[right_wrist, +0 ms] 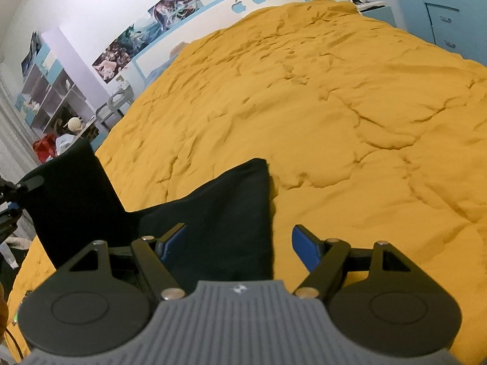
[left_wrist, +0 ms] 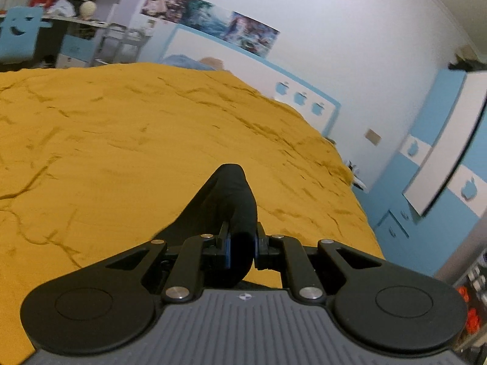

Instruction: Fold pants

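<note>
The black pants (right_wrist: 219,213) lie on a mustard-yellow bedspread (right_wrist: 334,106). My left gripper (left_wrist: 242,238) is shut on a bunched fold of the pants (left_wrist: 231,194) and holds it up off the bed. In the right wrist view that lifted part (right_wrist: 73,188) rises at the far left, beside the left gripper (right_wrist: 18,191). My right gripper (right_wrist: 239,243) is open, its blue pads (right_wrist: 306,248) apart. It hovers over the pants edge lying flat on the bed. The rest of the pants is hidden under the grippers.
The bedspread (left_wrist: 121,137) fills most of both views. A white and blue headboard (left_wrist: 274,70) stands at the far end. A blue wardrobe (left_wrist: 441,158) is right of the bed, a nightstand (right_wrist: 374,9) beside it. Shelves and a desk (right_wrist: 51,97) stand at the left.
</note>
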`<state>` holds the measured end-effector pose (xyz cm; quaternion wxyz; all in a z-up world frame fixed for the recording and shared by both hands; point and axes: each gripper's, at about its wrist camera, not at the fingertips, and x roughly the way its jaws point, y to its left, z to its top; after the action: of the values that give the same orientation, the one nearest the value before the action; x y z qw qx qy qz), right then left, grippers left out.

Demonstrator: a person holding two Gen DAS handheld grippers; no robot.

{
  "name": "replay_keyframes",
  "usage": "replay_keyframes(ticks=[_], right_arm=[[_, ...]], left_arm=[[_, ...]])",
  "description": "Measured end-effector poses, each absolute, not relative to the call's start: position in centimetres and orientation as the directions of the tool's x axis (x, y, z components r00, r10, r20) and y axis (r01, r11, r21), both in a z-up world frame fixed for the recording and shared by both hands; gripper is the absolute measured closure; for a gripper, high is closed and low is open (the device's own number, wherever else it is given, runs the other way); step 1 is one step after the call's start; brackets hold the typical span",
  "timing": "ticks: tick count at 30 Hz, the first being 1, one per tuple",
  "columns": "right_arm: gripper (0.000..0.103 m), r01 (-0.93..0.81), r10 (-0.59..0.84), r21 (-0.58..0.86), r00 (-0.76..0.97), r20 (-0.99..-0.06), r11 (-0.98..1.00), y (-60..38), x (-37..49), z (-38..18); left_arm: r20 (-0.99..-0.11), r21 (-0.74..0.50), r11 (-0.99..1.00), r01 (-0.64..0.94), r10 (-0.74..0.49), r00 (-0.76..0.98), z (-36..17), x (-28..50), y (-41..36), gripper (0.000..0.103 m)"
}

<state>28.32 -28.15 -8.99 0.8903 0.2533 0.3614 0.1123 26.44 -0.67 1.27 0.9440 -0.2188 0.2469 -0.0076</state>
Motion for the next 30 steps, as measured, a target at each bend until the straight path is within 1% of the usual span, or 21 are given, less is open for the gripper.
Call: replay_keyframes(ticks=[3, 7, 14, 18, 25, 27, 28, 29, 30], right_arm=[[0.031, 0.009, 0.37, 0.538, 0.715, -0.593, 0.843, -28.9, 28.2, -9.0], [0.031, 0.039, 0.361, 0.552, 0.718, -0.595, 0.833, -29.9, 28.3, -9.2], [0.031, 0.071, 0.341, 0.562, 0.73, -0.593, 0.824, -31.3, 28.2, -8.8], [0.031, 0.099, 0.321, 0.56, 0.732, -0.6, 0.822, -32.1, 28.2, -8.8], [0.031, 0.137, 0.296, 0.559, 0.734, -0.612, 0.818, -33.2, 28.3, -9.0], [0.031, 0.138, 0.296, 0.559, 0.732, -0.614, 0.817, -33.1, 28.4, -9.0], [0.031, 0.137, 0.297, 0.558, 0.731, -0.615, 0.818, -33.0, 28.5, -9.0], [0.031, 0.136, 0.298, 0.557, 0.729, -0.616, 0.819, -32.9, 28.5, -9.0], [0.031, 0.135, 0.299, 0.557, 0.728, -0.617, 0.82, -32.8, 28.6, -9.0]], left_arm=[[-0.468, -0.396, 0.917, -0.052, -0.153, 0.87, 0.8, 26.7, -2.8, 0.09], [-0.484, -0.407, 0.913, -0.006, -0.21, 0.849, -0.1, 26.9, -5.4, 0.09], [-0.5, -0.365, 0.925, 0.105, -0.29, 0.816, -1.1, 27.4, -10.4, 0.09], [-0.536, -0.333, 0.931, 0.15, -0.317, 0.782, -3.1, 27.4, -13.1, 0.09], [-0.652, -0.298, 0.939, 0.171, -0.331, 0.682, -7.8, 27.5, -15.6, 0.088], [-0.688, -0.305, 0.935, 0.178, -0.346, 0.638, -8.6, 27.8, -15.8, 0.085], [-0.699, -0.329, 0.927, 0.182, -0.368, 0.613, -9.0, 28.0, -15.6, 0.078], [-0.698, -0.356, 0.916, 0.185, -0.393, 0.598, -9.2, 28.0, -15.3, 0.063], [-0.697, -0.395, 0.899, 0.189, -0.428, 0.576, -9.1, 28.2, -14.8, 0.056]])
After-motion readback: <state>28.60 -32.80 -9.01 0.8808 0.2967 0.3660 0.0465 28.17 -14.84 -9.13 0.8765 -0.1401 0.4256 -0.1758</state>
